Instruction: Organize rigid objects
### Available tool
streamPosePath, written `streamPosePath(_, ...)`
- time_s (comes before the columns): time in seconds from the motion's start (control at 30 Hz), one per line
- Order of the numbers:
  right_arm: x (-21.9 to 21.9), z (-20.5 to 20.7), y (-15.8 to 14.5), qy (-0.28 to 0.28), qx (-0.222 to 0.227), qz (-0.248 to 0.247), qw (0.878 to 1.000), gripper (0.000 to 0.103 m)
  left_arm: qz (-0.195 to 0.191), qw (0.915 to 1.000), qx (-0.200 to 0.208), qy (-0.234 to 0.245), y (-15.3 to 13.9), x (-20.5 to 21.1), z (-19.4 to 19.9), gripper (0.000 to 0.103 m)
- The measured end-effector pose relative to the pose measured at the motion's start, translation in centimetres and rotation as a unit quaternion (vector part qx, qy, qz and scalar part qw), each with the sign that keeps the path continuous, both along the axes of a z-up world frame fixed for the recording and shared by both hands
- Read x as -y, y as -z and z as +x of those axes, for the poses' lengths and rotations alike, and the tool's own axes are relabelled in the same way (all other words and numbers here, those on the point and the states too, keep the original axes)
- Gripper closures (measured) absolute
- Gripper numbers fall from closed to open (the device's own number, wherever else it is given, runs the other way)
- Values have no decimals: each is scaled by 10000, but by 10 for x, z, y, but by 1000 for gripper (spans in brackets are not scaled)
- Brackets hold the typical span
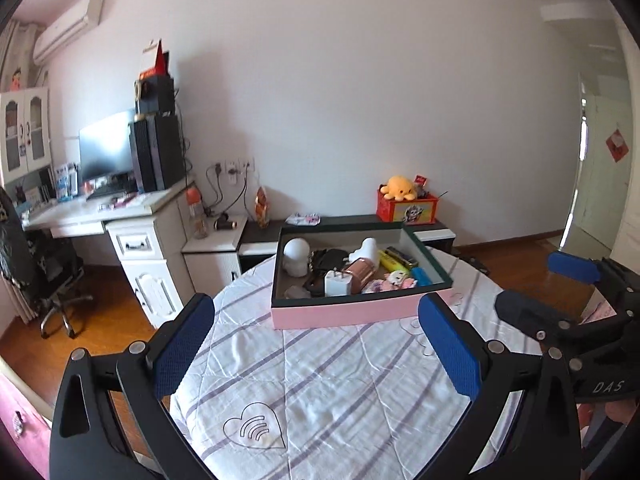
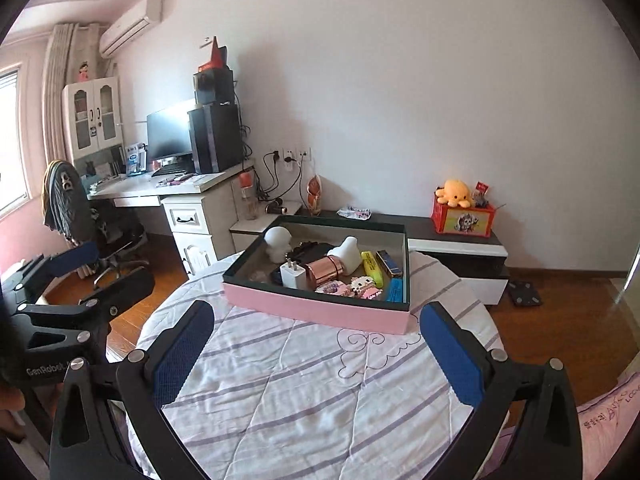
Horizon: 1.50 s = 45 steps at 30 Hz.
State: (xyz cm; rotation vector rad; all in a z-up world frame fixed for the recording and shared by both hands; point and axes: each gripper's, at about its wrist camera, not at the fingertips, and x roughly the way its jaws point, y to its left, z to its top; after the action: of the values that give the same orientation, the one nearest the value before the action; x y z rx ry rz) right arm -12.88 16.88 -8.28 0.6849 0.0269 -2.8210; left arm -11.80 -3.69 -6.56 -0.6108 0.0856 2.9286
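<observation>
Both pairs of jaws stand wide and hold nothing — the left gripper (image 1: 316, 348) and right gripper (image 2: 318, 354) hover above the striped cloth (image 2: 304, 392) on the round table. Just beyond lies the pink box (image 2: 320, 308), crowded with a white charger (image 2: 293, 274), copper cylinder (image 2: 325, 271) and yellow highlighter (image 2: 372, 267).

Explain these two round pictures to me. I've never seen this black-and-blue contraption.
No robot here: a person holds a hand-held pinching tool in each hand. Each picture comes from a wide-angle camera on one tool, looking along its blue-padded fingers. One shows the left tool, the other the right tool. Both are open and hold nothing. Ahead, on a striped quilt, sits a pink box full of small things, such as a white charger and a yellow highlighter.
</observation>
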Motion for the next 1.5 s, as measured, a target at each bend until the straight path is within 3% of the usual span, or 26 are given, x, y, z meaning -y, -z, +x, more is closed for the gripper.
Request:
streamPosePath(0.7, 12, 112, -71, 33, -1258, 15, 9920, 0, -125, 9901, -1336, -414, -66, 5, 118, 0)
streamPosePath(1.07, 16, 144, -106, 117, -1814, 50, 9833, 0, -125, 9828, -1779, -471, -102, 1, 146, 0)
streamPosePath(1.5, 22, 171, -123, 231, -2504, 165, 9677, 0, -25, 9684, -2428, -566, -113, 7, 166, 0)
